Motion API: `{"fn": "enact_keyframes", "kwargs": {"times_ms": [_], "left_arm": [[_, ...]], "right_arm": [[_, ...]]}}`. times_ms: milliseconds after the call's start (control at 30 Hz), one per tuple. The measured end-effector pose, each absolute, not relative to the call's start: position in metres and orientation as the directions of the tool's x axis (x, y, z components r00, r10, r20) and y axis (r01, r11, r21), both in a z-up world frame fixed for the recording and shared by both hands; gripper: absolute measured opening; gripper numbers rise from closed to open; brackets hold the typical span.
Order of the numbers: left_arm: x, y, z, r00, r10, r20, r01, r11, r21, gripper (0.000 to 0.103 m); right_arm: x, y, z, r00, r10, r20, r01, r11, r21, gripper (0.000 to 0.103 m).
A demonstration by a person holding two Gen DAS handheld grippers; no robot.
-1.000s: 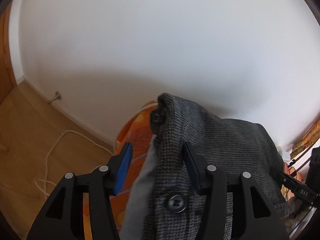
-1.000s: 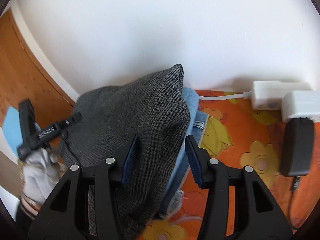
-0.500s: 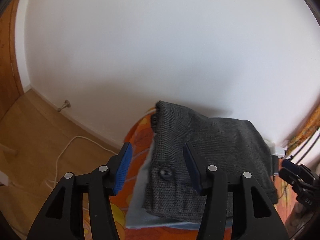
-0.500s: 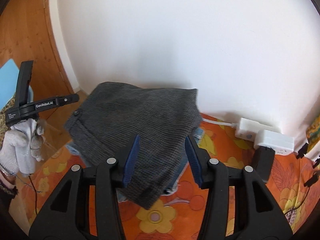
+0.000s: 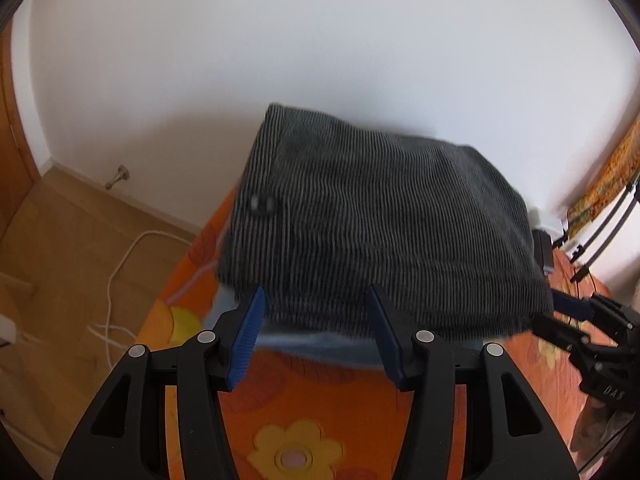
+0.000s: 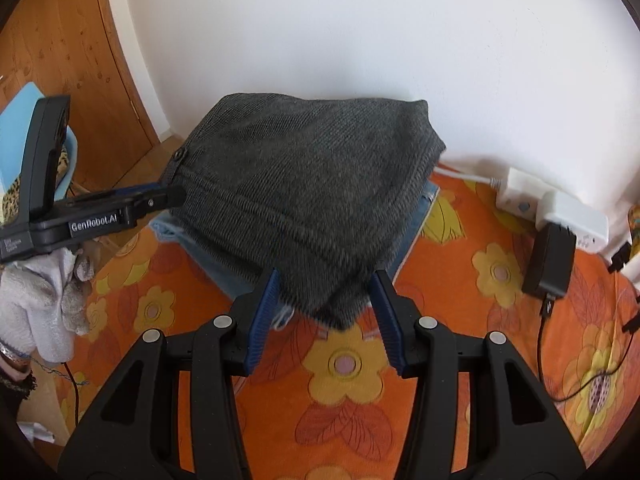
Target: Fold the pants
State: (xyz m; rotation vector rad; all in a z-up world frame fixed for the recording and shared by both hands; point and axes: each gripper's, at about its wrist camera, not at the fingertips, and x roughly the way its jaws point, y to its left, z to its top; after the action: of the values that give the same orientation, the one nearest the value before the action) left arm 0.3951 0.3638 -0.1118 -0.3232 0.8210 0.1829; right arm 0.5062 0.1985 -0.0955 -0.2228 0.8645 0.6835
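Currently I see both grippers pitched downward at the folded grey pants (image 6: 304,208), which lie atop blue jeans (image 6: 416,228) on the flowered orange cloth (image 6: 460,380). Left gripper (image 5: 316,332) and right gripper (image 6: 324,316): jaws half-spread, empty, just short of the pants' near edge.

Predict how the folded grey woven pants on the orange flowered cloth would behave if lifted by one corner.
The folded grey woven pants would probably flop and unfold, since the layers lie loose. Their thick weave suggests some weight. They sit on blue denim, which might drag along.
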Motion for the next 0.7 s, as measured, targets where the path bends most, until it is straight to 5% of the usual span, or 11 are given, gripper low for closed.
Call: {"fn": "enact_keyframes", "kwargs": {"times_ms": [700], "left_arm": [[0.238,0.228,-0.017,0.802,0.088,-0.591,-0.224,0.961,-0.161,0.053]], "right_arm": [[0.354,0.032,-0.01,0.581,0.518,-0.628,-0.616,0.784,0.076,0.057]]}}
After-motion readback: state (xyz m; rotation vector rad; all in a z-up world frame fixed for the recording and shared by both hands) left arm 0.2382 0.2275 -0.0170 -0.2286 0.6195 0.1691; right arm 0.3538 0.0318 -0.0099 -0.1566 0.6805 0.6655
